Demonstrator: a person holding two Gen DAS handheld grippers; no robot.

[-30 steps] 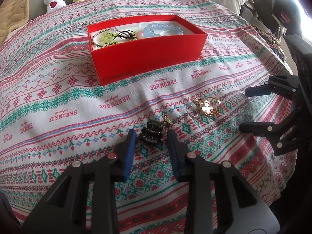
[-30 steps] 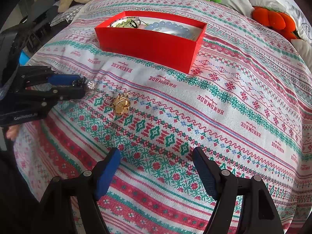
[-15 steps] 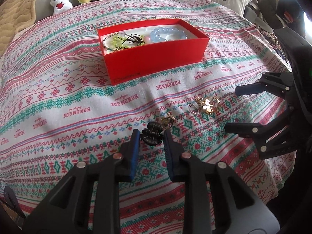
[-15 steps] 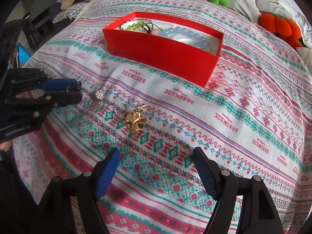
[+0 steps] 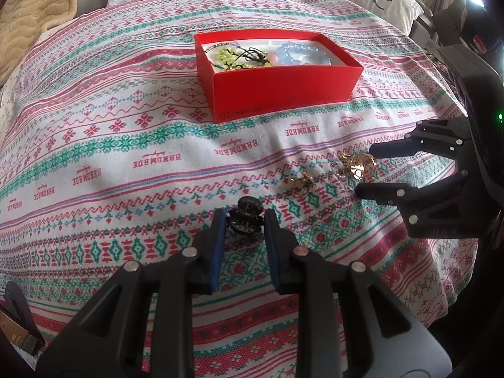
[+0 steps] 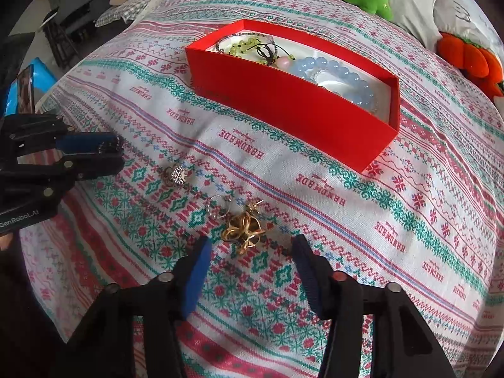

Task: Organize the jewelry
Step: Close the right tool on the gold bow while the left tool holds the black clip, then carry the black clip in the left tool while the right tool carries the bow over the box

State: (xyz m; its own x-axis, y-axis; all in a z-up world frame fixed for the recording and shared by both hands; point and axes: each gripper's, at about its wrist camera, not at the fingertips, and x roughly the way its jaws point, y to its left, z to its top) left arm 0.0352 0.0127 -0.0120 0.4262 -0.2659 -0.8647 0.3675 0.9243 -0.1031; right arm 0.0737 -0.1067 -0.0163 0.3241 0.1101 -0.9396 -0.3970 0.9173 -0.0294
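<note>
The left gripper [image 5: 245, 220] clamps one black earring [image 5: 245, 218]; the right gripper [image 6: 250, 249], jaws just closing, brackets one gold piece [image 6: 242, 230], untouched; one red box [image 6: 293, 107] sits upper centre.

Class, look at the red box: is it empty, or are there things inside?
Not empty. The red box holds blue beads and green beads, with dark cords.

Tablecloth [image 5: 126, 145] is showing "HANDMADE" woven in red, repeating along its white bands and reading upside down in both wrist views. Left gripper [image 6: 118, 154] body is carrying white lettering "GenRobot_AI", seen at the left edge of the right wrist view. Red box [image 5: 283, 94] is bearing a faint logo on its near wall, too blurred to read.
</note>
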